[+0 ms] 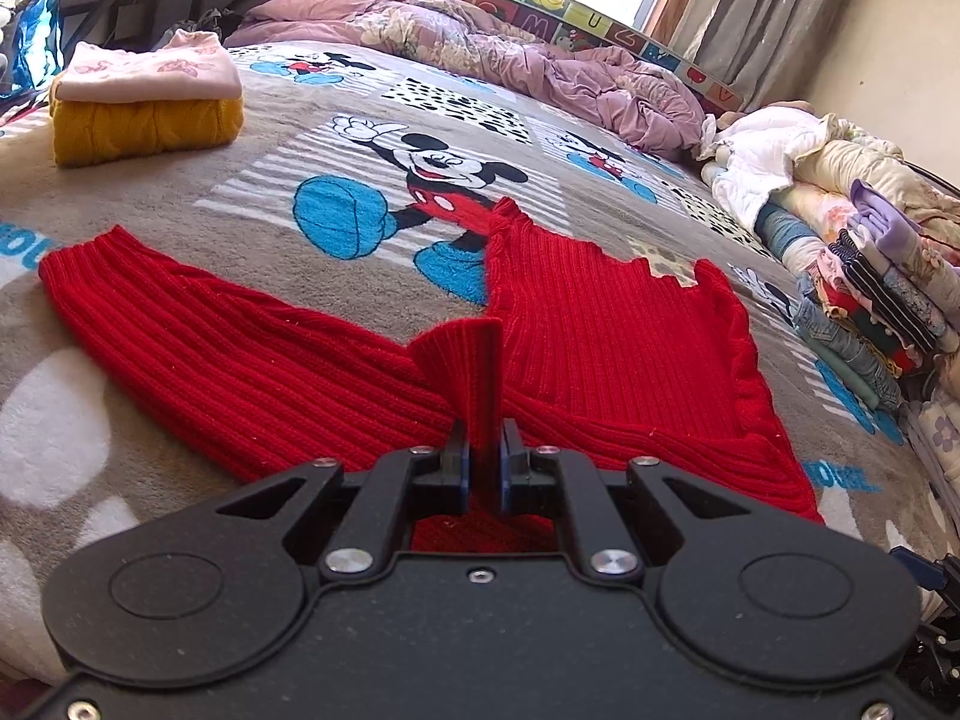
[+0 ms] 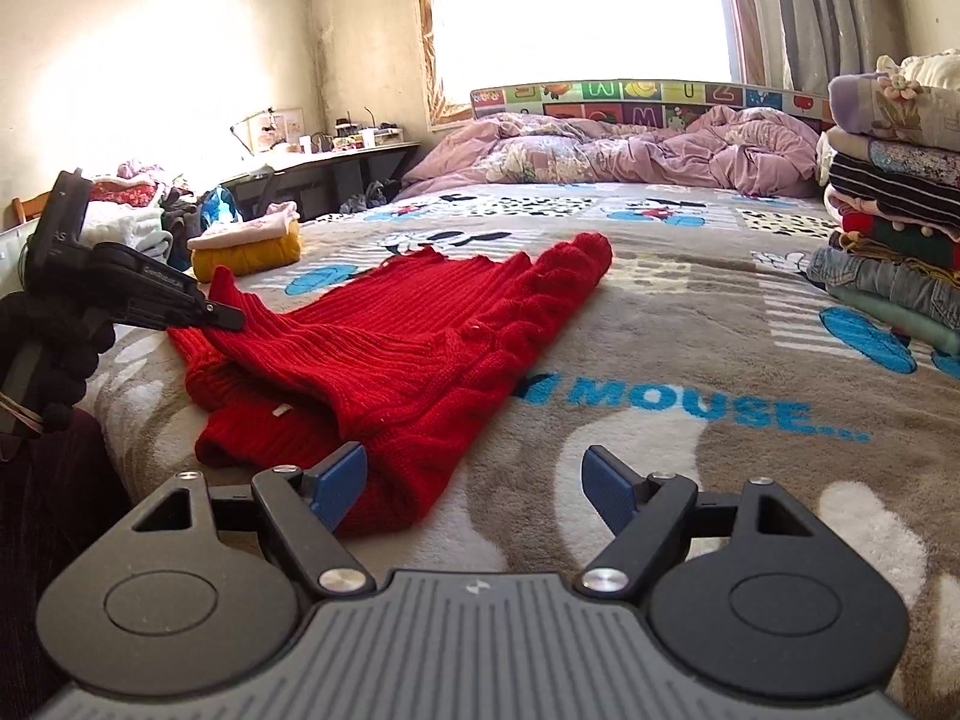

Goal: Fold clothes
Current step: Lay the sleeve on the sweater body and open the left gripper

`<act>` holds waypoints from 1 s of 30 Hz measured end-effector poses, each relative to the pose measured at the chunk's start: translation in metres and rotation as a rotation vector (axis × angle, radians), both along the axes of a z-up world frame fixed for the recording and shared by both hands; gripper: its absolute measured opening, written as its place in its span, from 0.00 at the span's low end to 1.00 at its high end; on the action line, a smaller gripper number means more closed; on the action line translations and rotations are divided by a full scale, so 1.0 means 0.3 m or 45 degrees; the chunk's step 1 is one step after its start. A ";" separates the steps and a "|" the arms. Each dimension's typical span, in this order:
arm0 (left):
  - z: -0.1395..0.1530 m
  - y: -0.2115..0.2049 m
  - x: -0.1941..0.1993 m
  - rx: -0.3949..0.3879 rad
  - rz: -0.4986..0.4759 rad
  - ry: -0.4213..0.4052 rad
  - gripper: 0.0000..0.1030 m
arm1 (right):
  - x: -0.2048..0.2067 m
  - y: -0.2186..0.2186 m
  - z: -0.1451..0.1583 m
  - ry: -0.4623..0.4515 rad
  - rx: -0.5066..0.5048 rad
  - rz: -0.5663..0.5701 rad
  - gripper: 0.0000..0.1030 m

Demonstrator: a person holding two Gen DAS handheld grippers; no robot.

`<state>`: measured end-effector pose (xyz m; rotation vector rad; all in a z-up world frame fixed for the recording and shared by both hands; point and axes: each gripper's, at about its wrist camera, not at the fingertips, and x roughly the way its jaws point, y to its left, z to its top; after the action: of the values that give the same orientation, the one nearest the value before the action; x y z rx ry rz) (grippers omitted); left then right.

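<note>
Red ribbed knit fills the middle of both views: a red sweater (image 1: 600, 324) lies flat on the bed's Mickey Mouse blanket (image 1: 252, 192), one sleeve (image 1: 198, 330) stretched toward nine o'clock. At ten o'clock in the left wrist view sits a small stack, a pink folded top (image 1: 144, 69) on a mustard folded knit (image 1: 144, 126). The left tongs (image 1: 486, 450) are pressed together on a raised fold of the sweater, and their tips are buried in the knit; seen from the right wrist they (image 2: 225, 315) enter at nine o'clock, gripped by a dark-gloved hand (image 2: 54, 354) cut off by the frame edge. The right tongs (image 2: 477, 483) stand spread wide, the left blue pad (image 2: 339, 480) over the sweater's near hem, the other over bare blanket. Behind, a crumpled lilac duvet (image 2: 630, 150) lies at twelve o'clock. At three o'clock a pile of folded clothes (image 2: 894, 240) runs out of frame.
</note>
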<state>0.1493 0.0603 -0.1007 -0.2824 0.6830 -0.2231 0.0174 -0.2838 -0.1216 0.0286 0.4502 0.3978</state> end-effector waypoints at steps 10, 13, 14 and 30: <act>-0.031 0.013 0.004 0.011 0.027 0.033 0.14 | 0.058 0.171 0.016 -0.068 -0.074 0.229 0.76; -0.036 0.036 0.008 -0.016 0.065 0.046 0.19 | 0.086 0.212 0.005 -0.023 -0.074 0.272 0.76; -0.034 0.045 0.006 -0.030 0.082 0.045 0.20 | 0.093 0.225 -0.001 0.009 -0.081 0.299 0.78; 0.125 -0.135 0.055 0.060 -0.097 -0.093 0.31 | 0.101 0.271 -0.020 0.078 -0.056 0.386 0.91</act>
<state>0.1658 0.0200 -0.0632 -0.2021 0.6266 -0.2883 0.0478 -0.2023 -0.1275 -0.0711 0.5255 0.6862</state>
